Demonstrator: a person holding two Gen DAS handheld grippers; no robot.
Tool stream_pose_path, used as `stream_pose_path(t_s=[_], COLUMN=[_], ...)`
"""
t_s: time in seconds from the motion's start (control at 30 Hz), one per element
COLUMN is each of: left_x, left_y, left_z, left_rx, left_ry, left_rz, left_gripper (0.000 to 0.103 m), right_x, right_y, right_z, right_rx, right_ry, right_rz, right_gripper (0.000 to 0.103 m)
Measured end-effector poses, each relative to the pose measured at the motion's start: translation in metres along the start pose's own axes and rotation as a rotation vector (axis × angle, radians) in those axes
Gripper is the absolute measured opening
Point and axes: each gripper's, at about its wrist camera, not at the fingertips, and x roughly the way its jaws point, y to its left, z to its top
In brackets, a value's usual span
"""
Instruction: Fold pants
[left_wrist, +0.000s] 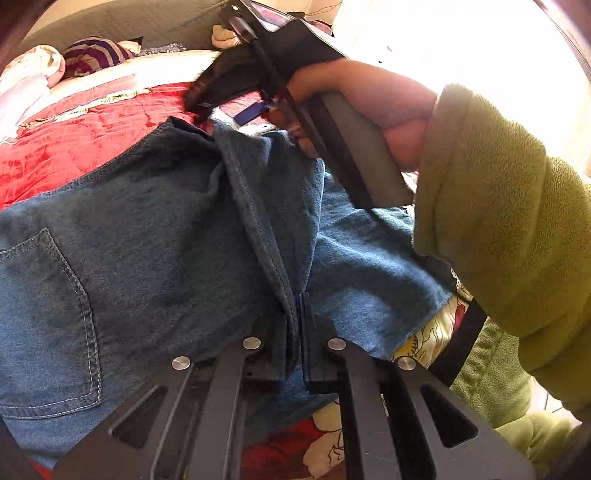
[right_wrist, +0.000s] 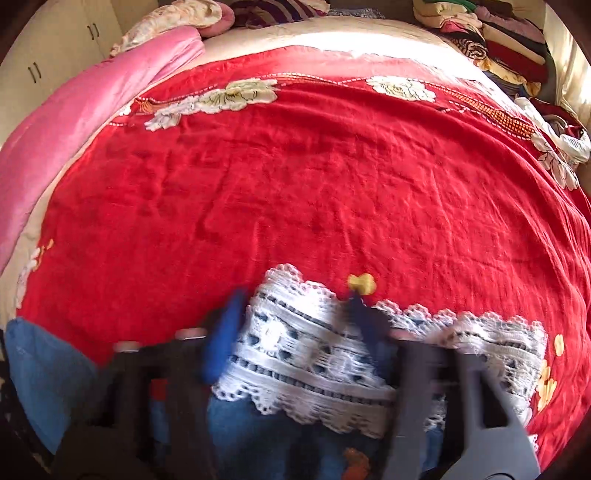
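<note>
Left wrist view: jeans (left_wrist: 155, 229) lie spread on the red bedspread (left_wrist: 74, 147).
Left gripper (left_wrist: 300, 317) is clenched on a denim fold; right gripper (right_wrist: 295, 325) straddles the lace hem (right_wrist: 303, 354), jaws blurred, grip unclear.

A red bedspread (right_wrist: 295, 177) with pale flowers covers the bed. A pink quilt (right_wrist: 85, 110) lies along its left edge, a striped pillow (left_wrist: 96, 53) at the far end, folded clothes (right_wrist: 495, 40) stacked far right, cupboard doors (right_wrist: 55, 51) far left.
</note>
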Motion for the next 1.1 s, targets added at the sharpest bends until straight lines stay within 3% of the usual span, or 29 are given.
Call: stream_pose_path(t_s=[0.07, 0.1, 0.6, 0.87, 1.1], left_x=[-0.002, -0.003, -0.014, -0.038, -0.042], left_y=[0.001, 0.002, 0.023, 0.019, 0.011], left_z=[-0.001, -0.001, 0.01, 0.012, 0.002], left_rx=[-0.001, -0.001, -0.026, 0.06, 0.126], left_ry=[-0.002, -0.004, -0.055, -0.092, -0.069], left_rz=[-0.002, 0.001, 0.061, 0.064, 0.069], left_gripper=[0.005, 0.005, 0.003, 0.003, 0.003], right_x=[-0.007, -0.012, -0.126, -0.182, -0.185], right_y=[-0.007, -0.01, -0.096, -0.125, -0.123], right_z=[-0.004, -0.005, -0.062, -0.149, -0.227], right_rx=[-0.004, -0.003, 0.19, 0.308, 0.4], right_ry=[-0.024, -0.034, -0.21, -0.223, -0.16], right_rz=[0.04, 0.052, 0.162, 0.199, 0.189], right_gripper=[0.015, 0.013, 0.008, 0.008, 0.008])
